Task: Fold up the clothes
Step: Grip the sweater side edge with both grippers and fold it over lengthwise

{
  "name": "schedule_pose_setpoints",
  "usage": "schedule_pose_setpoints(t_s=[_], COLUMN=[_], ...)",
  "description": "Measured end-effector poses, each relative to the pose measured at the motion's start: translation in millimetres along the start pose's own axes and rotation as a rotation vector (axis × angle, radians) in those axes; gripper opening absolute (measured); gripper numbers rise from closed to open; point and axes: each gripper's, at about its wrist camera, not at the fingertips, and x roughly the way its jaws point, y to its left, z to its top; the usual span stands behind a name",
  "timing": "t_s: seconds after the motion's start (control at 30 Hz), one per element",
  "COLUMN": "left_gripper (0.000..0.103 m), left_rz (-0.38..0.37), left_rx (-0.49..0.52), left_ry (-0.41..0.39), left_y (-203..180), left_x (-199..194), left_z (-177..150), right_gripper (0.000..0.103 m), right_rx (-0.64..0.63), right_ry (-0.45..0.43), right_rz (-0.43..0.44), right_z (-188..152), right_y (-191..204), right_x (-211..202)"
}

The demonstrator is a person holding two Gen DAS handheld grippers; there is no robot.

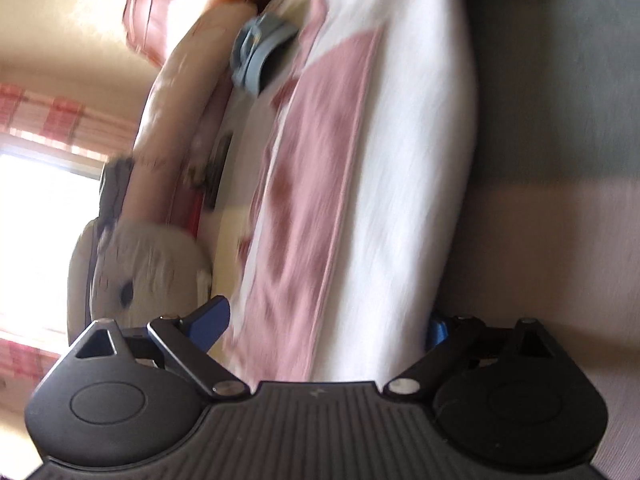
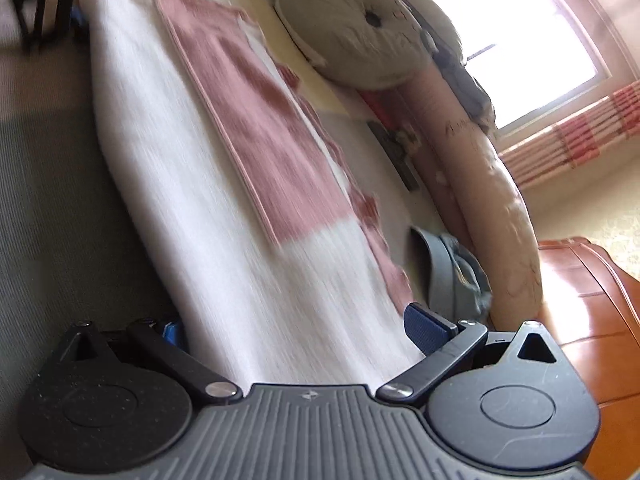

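left wrist view: the picture is smeared by motion. the left gripper [image 1: 326,326] has its jaws spread wide, one blue pad [image 1: 210,322] clear at the left and the other only a sliver at the right, partly hidden by cloth. the garment [image 1: 400,160], white with a pink panel [image 1: 316,184], lies flat on the bed [image 1: 560,120] and runs from between the jaws away toward the top of the frame. its near end sits in the gap between the pads; the blur does not show them pressing on it, so the claw reads as released. the garment's right edge is a long, clean line against bare grey bedding, with open room all along that side. on the left a bolster [image 1: 176,92], a round cushion [image 1: 156,268] and a blue-grey item [image 1: 256,54] crowd in, well apart from the pink panel's edge except the blue-grey item, which lies just beside it.

right wrist view: the right gripper [image 2: 298,332] is likewise spread wide, with the garment [image 2: 192,184] passing between its pads; the right pad [image 2: 426,328] stands clear of the cloth edge, so nothing is clenched. the garment's left edge borders bare grey bed [image 2: 52,200]. to the right lie the blue-grey item [image 2: 456,276], the bolster [image 2: 504,200] and the cushion [image 2: 360,36]. the other gripper [image 2: 44,0] shows dark at the garment's far end.
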Motion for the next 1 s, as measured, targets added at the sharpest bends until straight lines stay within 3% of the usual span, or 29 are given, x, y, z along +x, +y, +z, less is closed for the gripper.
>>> schedule_pose_setpoints(t_s=[0.17,0.3,0.4,0.47,0.6,0.7,0.77,0.83,0.97,1.0], left_gripper=[0.096,0.091,0.080,0.078,0.078,0.066,0.045,0.015,0.012,0.012], left_rz=[0.026,0.053,0.028,0.014,0.023,0.016,0.013,0.016,0.031,0.022], left_rx=[-0.002,0.078,0.098,0.115,0.116,0.124,0.168,0.207,0.172,0.170], left_ry=[0.055,-0.006,-0.037,-0.047,-0.025,0.000,-0.003,-0.002,0.004,0.002], left_y=[5.6,-6.8,-9.5,-9.0,-1.9,-3.9,-15.6,-28.9,-33.6,-32.2], left_x=[13.3,10.9,10.7,11.7,15.4,14.7,13.4,13.9,14.7,13.1], left_z=[0.4,18.8,27.7,27.6,4.7,-4.1,0.6,4.9,5.9,5.5], right_gripper=[0.103,0.103,0.102,0.102,0.102,0.102,0.097,0.086,0.056,0.043], right_rx=[-0.019,-0.092,-0.142,-0.186,-0.191,-0.161,-0.192,-0.272,-0.331,-0.329], right_ry=[0.038,0.008,-0.027,-0.043,-0.025,0.023,0.024,0.010,0.001,-0.001], right_rz=[-0.024,-0.043,-0.043,-0.050,-0.033,-0.033,-0.036,-0.049,-0.020,-0.005], right_z=[-8.2,6.6,19.2,23.3,12.7,0.5,2.5,8.6,9.7,7.5], right_y=[-4.4,11.4,24.8,33.3,18.5,2.3,8.3,23.8,41.1,42.8], right_x=[7.6,7.5,7.1,6.3,12.3,21.0,20.7,18.6,14.1,12.7])
